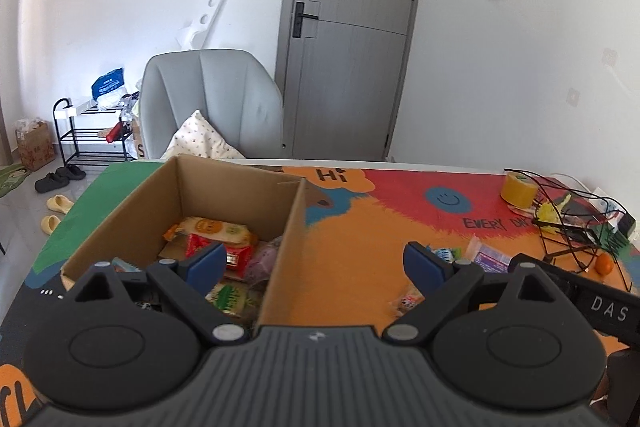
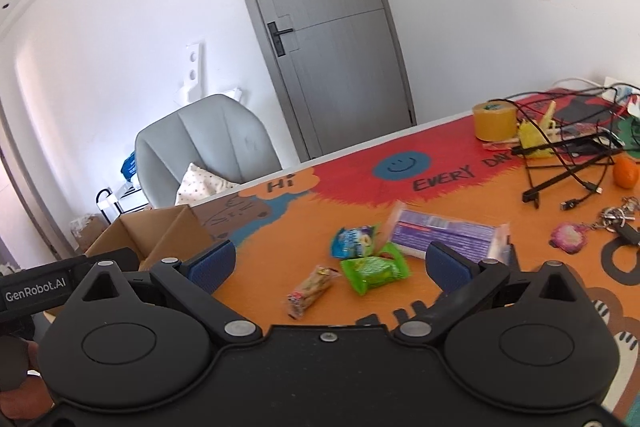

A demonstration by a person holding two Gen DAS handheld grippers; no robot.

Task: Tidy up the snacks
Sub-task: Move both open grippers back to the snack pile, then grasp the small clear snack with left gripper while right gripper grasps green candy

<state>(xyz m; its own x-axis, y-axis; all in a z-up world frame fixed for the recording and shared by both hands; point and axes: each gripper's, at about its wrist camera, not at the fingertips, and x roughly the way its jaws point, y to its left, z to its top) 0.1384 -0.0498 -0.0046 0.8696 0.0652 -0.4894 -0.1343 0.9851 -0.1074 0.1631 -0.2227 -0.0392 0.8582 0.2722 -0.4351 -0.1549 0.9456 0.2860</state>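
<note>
An open cardboard box [image 1: 280,243] stands on the left of the table and holds several snack packets, among them a yellow one [image 1: 216,229] and a red one [image 1: 236,253]. My left gripper [image 1: 316,261] hangs open over the box's right wall, with nothing between its fingers. In the right wrist view my right gripper [image 2: 332,263] is open above loose snacks: a green packet [image 2: 374,271], a blue packet [image 2: 354,239], a purple packet [image 2: 444,233] and a small clear-wrapped bar [image 2: 310,291]. The box [image 2: 160,233] shows at the left there.
The table wears a colourful mat [image 1: 360,247]. At its right end lie a yellow tape roll [image 2: 494,121], tangled black cables [image 2: 568,155], an orange fruit [image 2: 625,172] and keys [image 2: 618,217]. A grey chair [image 1: 212,103] and a door [image 1: 348,35] stand behind.
</note>
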